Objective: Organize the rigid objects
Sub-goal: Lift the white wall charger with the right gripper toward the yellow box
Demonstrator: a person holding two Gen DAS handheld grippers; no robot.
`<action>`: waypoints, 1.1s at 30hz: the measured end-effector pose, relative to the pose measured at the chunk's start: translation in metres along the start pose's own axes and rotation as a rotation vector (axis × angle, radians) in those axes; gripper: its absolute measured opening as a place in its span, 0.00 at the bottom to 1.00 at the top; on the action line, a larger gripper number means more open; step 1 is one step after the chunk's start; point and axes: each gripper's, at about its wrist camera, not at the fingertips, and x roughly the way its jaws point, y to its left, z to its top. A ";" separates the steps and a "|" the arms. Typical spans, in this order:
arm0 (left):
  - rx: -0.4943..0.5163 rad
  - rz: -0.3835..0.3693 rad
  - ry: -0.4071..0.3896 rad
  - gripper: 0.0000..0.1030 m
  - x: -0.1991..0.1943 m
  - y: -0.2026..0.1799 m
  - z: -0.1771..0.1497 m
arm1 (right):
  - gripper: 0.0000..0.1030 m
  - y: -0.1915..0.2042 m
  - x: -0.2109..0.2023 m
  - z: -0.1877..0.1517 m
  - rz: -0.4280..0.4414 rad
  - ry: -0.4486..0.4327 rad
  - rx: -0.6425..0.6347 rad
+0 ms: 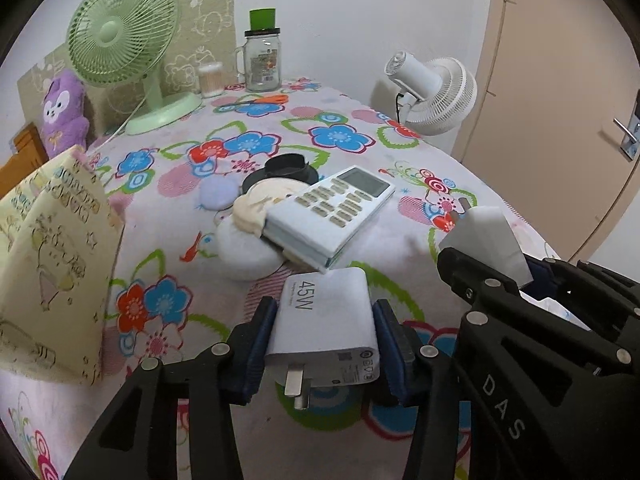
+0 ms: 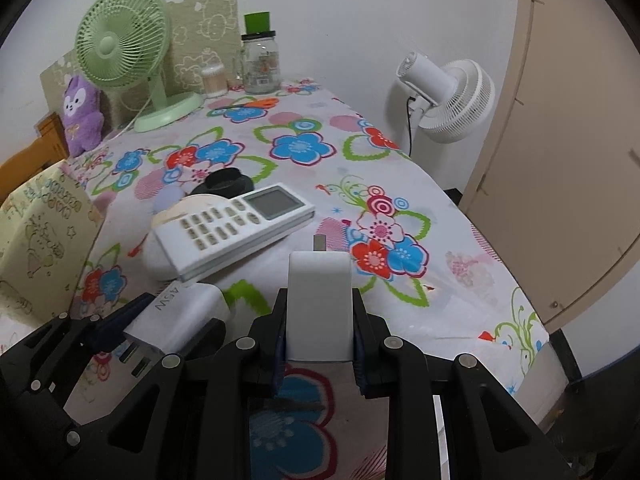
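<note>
Already both claws are clamped: left gripper (image 1: 326, 338) on the 45W charger (image 1: 326, 316), prongs facing the camera, right gripper (image 2: 320, 322) on the white adapter (image 2: 320, 304), prongs pointing away, yellow bag (image 1: 52, 264) lying nearer the left.

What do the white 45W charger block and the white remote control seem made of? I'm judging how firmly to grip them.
White 45W charger block: likely hard plastic with a matte, smooth shell; printed lettering, rounded corners, metal prongs. White remote control: probably rigid plastic, slightly glossy casing, a grey screen window and beige keys that may be rubber.
</note>
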 end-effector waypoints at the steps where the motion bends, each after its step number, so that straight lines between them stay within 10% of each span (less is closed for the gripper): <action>1: -0.004 0.001 -0.001 0.49 -0.002 0.002 -0.002 | 0.28 0.002 -0.001 -0.001 0.004 0.000 -0.002; 33: -0.026 0.068 -0.079 0.48 -0.065 0.039 -0.009 | 0.28 0.048 -0.054 0.001 0.043 -0.087 -0.021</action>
